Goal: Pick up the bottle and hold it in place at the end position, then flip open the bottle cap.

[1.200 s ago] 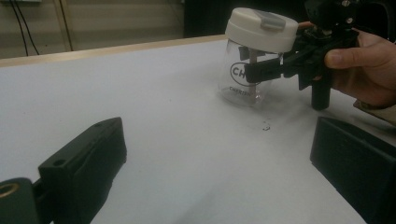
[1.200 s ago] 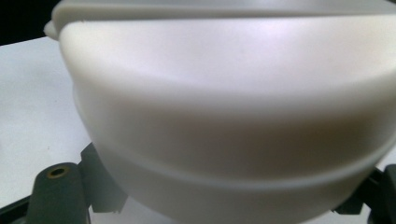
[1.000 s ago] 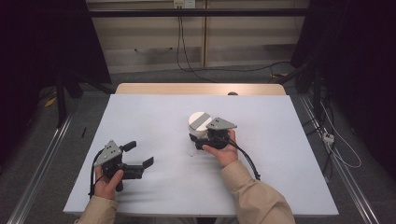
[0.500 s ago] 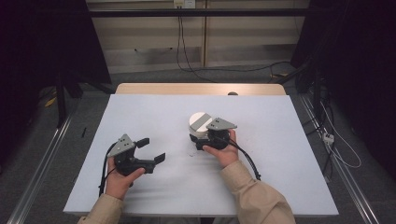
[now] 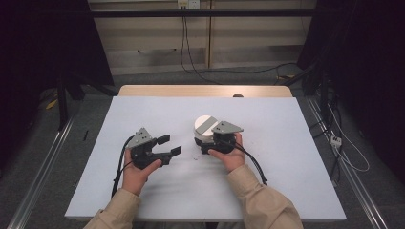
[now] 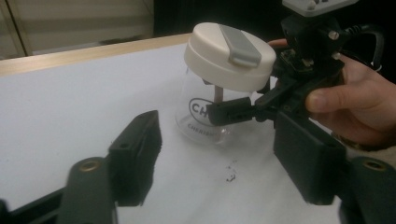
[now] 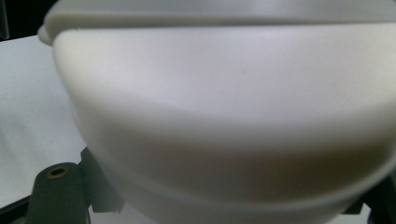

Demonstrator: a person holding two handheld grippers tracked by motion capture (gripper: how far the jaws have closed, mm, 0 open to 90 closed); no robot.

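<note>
A clear glass jar (image 6: 200, 119) with dark lettering and a cream lid (image 6: 227, 55) bearing a grey flap stands near the table's middle, leaning a little. From above I see its lid (image 5: 205, 124). My right gripper (image 5: 203, 143) is shut on the jar's glass body, one black finger (image 6: 227, 112) pressed across the lettering. In the right gripper view the lid (image 7: 224, 116) looms very close above the jaws. My left gripper (image 5: 171, 145) is open a short way left of the jar, with nothing between its fingers (image 6: 140, 154).
A white sheet (image 5: 286, 143) covers the table, with a wooden strip (image 5: 205, 90) along the far edge. A few dark specks (image 6: 229, 172) lie on the sheet in front of the jar. Cables (image 5: 200, 67) run over the floor beyond.
My left gripper has moved right and forward, closer to the jar, still open. The right gripper and the jar have stayed put.
</note>
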